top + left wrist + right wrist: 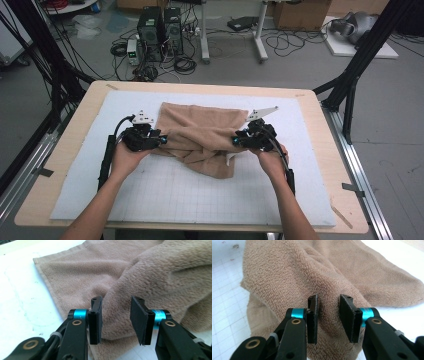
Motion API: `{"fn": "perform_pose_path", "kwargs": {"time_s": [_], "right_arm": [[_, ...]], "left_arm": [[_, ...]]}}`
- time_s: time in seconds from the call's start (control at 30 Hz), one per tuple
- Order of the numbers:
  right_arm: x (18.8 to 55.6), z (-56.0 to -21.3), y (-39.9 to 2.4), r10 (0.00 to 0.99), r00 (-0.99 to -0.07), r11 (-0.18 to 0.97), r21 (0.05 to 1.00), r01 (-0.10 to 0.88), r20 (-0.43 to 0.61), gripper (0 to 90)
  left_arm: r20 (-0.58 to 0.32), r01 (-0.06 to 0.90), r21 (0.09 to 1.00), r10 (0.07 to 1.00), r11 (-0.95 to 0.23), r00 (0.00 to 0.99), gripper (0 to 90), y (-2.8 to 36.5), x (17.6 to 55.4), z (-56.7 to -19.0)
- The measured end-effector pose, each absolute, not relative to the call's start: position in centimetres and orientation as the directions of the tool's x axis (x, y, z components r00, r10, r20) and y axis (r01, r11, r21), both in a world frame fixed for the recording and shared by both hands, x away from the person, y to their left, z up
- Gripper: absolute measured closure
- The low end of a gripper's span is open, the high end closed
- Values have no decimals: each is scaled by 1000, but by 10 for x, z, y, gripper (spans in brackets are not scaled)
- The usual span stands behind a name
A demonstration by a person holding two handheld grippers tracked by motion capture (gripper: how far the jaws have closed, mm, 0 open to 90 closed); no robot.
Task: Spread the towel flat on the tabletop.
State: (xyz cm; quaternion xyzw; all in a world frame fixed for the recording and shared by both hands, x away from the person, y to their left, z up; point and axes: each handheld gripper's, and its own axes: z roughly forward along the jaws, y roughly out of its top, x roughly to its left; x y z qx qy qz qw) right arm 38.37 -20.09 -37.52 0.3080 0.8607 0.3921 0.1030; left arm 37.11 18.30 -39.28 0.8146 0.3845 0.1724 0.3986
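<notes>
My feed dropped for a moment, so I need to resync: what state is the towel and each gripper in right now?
Towel: tan terry, partly folded and bunched, lying on the white mat, held by neither gripper.
Left gripper: open, a fold of towel in the gap between its jaws, pads not pressing it.
Right gripper: open, a ridge of towel between its jaws, not clamped.
Mat: flat on the wooden table.

A towel (202,136) was spread on a mat (165,195), which was laid on the table (65,145). The left claw (165,140) was placed at the towel's left edge and the right claw (233,142) at its right edge. A fold of towel (117,315) was set between the parted jaws of each. Computer towers (160,32) were stood on the floor behind the table.
</notes>
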Motion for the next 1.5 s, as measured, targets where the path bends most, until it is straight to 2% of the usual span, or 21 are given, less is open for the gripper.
{"fn": "perform_pose_path", "kwargs": {"time_s": [0.33, 0.57, 0.73, 0.9, 1.0, 1.1, 1.17, 1.27, 1.5], "right_arm": [[371, -358, -209, 599, -799, 489, 766, 418, 53, 602], [349, -348, -204, 539, -842, 509, 784, 355, 32, 554], [340, -356, -195, 485, -874, 544, 774, 325, 27, 481], [343, -370, -187, 491, -871, 581, 743, 331, 3, 474], [349, -376, -184, 509, -861, 595, 729, 339, -15, 537], [356, -381, -181, 520, -854, 602, 714, 358, -10, 651], [359, -383, -180, 522, -853, 602, 708, 370, 1, 735], [359, -381, -181, 511, -860, 599, 712, 366, 13, 812], [353, -372, -193, 495, -868, 581, 729, 362, 36, 838]], "left_arm": [[-3, 442, 789, 716, -426, 698, 574, 178, 350, -381], [7, 417, 784, 677, -461, 736, 572, 160, 341, -390], [-18, 423, 775, 652, -470, 758, 558, 143, 343, -402], [-3, 433, 753, 656, -495, 755, 527, 128, 351, -414], [44, 426, 738, 668, -523, 743, 551, 119, 353, -420], [95, 410, 727, 673, -550, 734, 649, 113, 354, -422], [111, 401, 726, 671, -559, 733, 713, 112, 353, -421], [102, 398, 730, 665, -555, 740, 754, 116, 351, -416], [63, 371, 766, 636, -525, 769, 787, 136, 340, -400]]}}
